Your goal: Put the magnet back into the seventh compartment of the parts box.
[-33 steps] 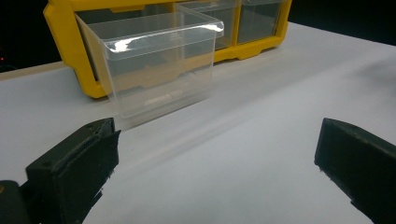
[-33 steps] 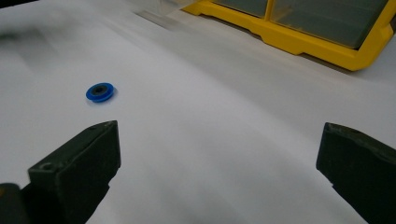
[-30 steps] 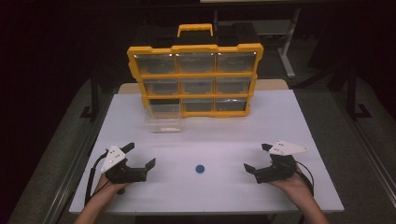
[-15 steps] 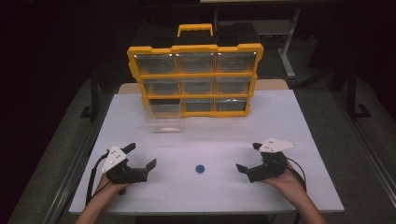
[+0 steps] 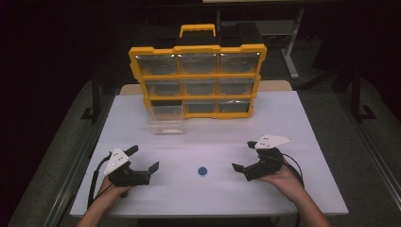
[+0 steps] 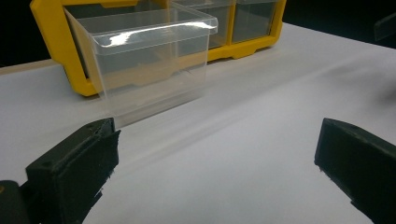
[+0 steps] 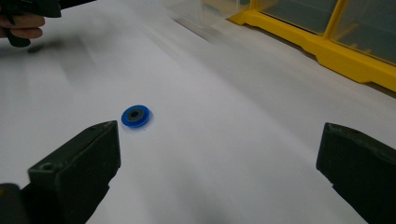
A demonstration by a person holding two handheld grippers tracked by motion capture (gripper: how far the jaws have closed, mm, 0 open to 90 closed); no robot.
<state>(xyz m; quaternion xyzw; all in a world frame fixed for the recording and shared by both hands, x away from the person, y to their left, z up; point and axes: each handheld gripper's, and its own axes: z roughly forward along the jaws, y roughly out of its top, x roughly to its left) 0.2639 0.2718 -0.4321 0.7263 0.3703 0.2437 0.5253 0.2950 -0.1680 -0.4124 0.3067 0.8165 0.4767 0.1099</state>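
Item 1, blue ring (image 5: 203, 170): a small flat disc with a dark centre hole lay on the white bench (image 5: 302, 123), near its front edge, between the two grippers and nearer the right one. The right gripper view showed the hole (image 7: 136, 115) plainly; the high view gave only a blue dot.

Item 2, right hand-held gripper (image 5: 242, 159): it was held low over the bench, jaws spread wide and grasping nothing, turned toward the ring, which lay just ahead of its left jaw in its own view.

Item 3, left hand-held gripper (image 5: 144, 160): it was likewise released, jaws wide apart and empty, well apart from the ring. Its own view faced the clear drawer (image 6: 149, 60), not the ring.

Item 4, yellow organiser (image 5: 197, 81): a carry-handle cabinet of nine clear compartments stood upright at the far side of the bench. The lower-left slot was vacant; what the others held could not be told.

Item 5, clear drawer: it stood on the bench just in front of the vacant slot. The left gripper view showed it upright with its rim open; the high view showed a pale patch at its bottom, too faint to identify.

Open room: bare bench lay around the ring on all sides, and between the drawer and both grippers.
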